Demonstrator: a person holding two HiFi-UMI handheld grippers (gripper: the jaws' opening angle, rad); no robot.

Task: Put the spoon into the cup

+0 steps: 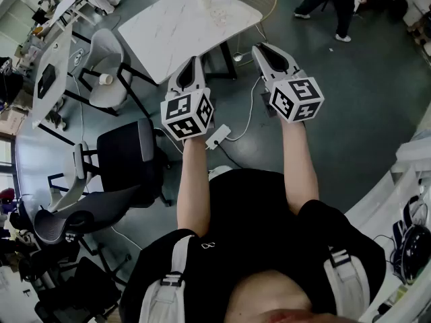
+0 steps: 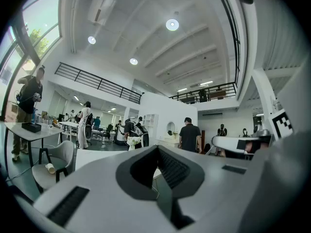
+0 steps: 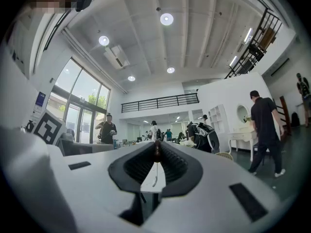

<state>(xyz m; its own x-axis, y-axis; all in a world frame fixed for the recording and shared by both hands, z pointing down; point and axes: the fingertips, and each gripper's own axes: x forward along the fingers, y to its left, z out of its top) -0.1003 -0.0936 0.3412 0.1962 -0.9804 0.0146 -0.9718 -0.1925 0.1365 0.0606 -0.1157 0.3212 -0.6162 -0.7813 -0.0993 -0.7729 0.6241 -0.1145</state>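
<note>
Well, both tools are held out level over the floor [image 1: 350, 113], side by side on bare forearms and short of the white bench [image 1: 176, 27]. The left tool [image 1: 194, 60] is clenched with its tips together and nothing in them. The right tool [image 1: 261, 48] stands slightly released: its own view shows a narrow wedge of gap with the bench top visible through it, and nothing between the pads. A cup [image 1: 106, 79] lies on its side on the seat of a grey chair [image 1: 110, 51] left of the bench, well apart from either tool; whether it is the task's cup I cannot tell. The spoon cannot be made out in any view. Something small and clear sits on the bench near its far edge, too small to name. Beyond the bench a person [image 1: 337, 5] stands on the floor.
</note>
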